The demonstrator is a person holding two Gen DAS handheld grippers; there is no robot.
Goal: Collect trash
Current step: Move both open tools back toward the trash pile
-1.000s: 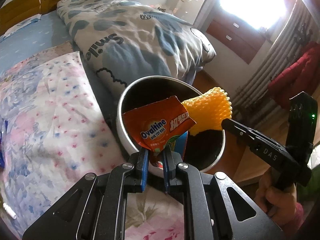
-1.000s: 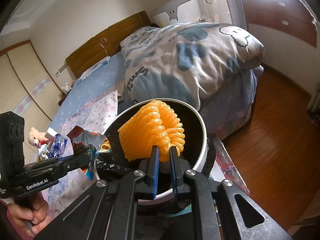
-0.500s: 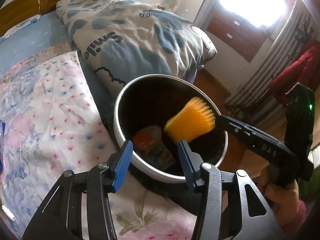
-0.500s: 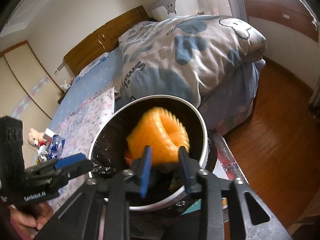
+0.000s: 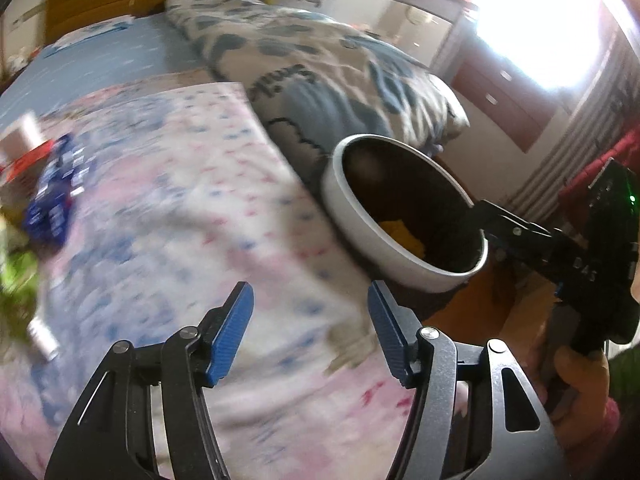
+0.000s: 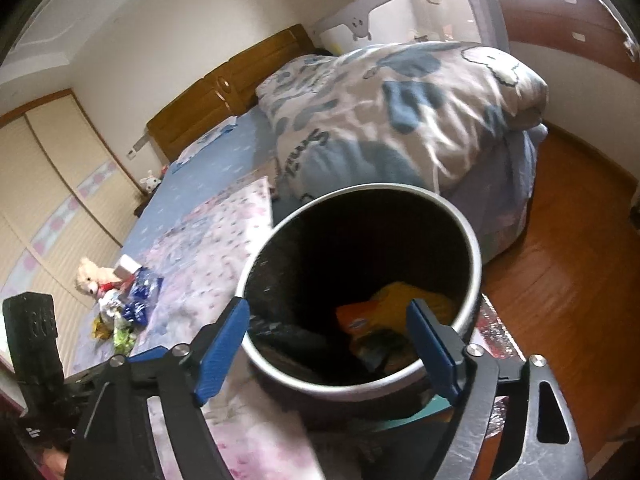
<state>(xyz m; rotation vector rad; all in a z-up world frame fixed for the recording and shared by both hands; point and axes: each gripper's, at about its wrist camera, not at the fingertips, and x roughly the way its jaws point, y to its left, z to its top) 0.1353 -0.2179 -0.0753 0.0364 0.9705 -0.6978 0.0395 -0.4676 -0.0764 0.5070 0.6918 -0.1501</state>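
Your left gripper (image 5: pixel 310 330) hangs with jaws spread wide and empty over the floral bedspread (image 5: pixel 168 200) at lower centre, angled toward the heap of wrappers (image 5: pixel 48 200) at the blurred left edge, probably the next trash to collect. Your right gripper (image 6: pixel 326 346), jaws likewise parted and holding nothing, sits right above the white-rimmed bin (image 6: pixel 474 276) at frame centre, where an orange wrapper (image 6: pixel 360 318) and yellow foam net (image 6: pixel 394 294) lie at the bottom, so both claws are free
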